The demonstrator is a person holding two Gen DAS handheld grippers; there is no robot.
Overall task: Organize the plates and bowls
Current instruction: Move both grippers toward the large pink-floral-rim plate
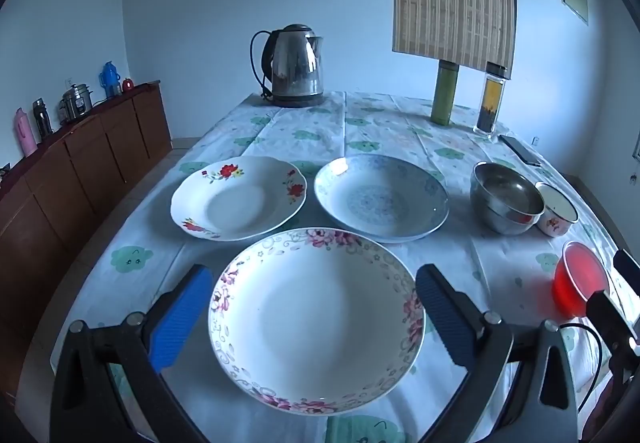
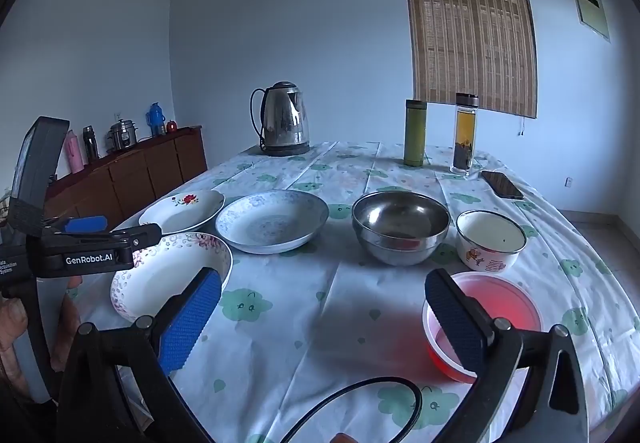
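Start of sorting: nothing lifted, both grippers empty, fingers spread wide.
Left gripper (image 1: 314, 317) straddles the pink-flowered white ceramic plate (image 1: 316, 321); right gripper (image 2: 322, 317) hovers beside the red translucent plastic bowl (image 2: 494, 317). Next, probably: pinch the plate rim.

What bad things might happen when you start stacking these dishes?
1. The left tool is open around the pink-flower plate; gripping its smooth rim might slip and chip it.
2. The phone lies near the table edge; a bump might knock it off.
3. The cable by the red bowl might snag it.
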